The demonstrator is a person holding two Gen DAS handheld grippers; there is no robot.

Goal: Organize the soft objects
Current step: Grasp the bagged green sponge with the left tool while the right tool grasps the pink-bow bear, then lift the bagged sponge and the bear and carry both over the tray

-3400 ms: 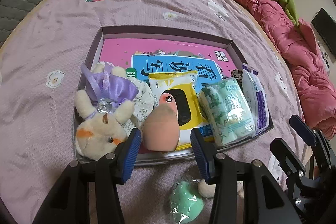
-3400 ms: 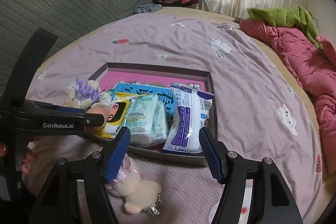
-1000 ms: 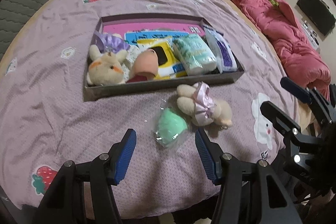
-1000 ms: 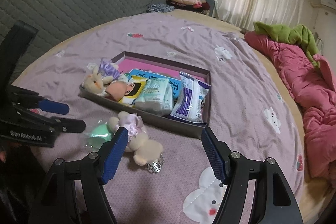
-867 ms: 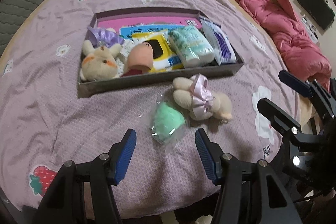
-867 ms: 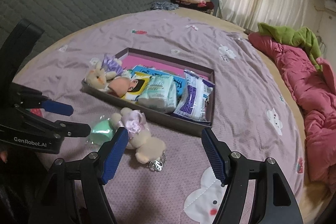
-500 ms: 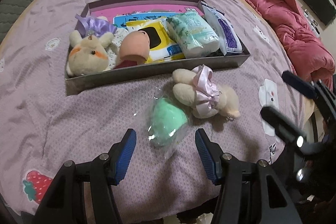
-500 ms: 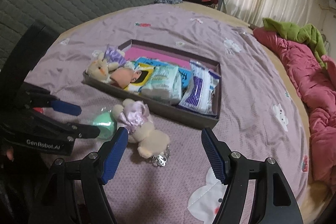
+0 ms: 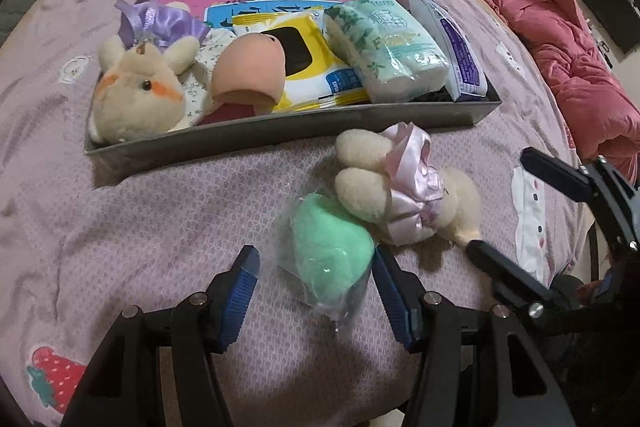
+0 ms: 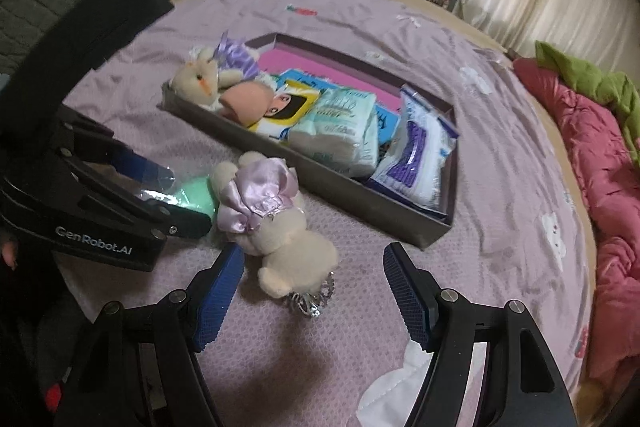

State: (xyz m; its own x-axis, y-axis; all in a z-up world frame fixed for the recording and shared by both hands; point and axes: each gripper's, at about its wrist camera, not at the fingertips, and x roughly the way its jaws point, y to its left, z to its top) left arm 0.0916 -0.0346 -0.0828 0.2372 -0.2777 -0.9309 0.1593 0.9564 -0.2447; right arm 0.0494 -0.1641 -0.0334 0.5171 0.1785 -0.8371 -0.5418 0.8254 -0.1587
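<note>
1. On the purple quilted bedspread [image 9: 120, 227], just in front of the shallow grey tray [image 9: 280, 135]: a green egg-shaped sponge [image 9: 330, 247] in crinkly clear wrap; it touches a fuzzy cream plush [image 9: 404, 195] in pink satin.
2. Left gripper [image 9: 316, 287]: jaws wide, flanking the sponge, not clamped.
3. Right gripper [image 10: 316, 291]: wide, over the plush's head end; its left pad is just beside the plush.
4. Tray holds another plush [image 9: 136, 95], a peach sponge [image 9: 250, 75], soft tissue packs [image 9: 384, 47].

You can read one brand clearly — "GenRobot.AI" in white letters on the black body of your left gripper [image 10: 178, 195], just left of the tray [image 10: 320, 183]. Inside that tray, the blue book [image 9: 256, 11] and green tissue pack [image 9: 384, 43] carry large printed characters — too blurred or cut off to read.
</note>
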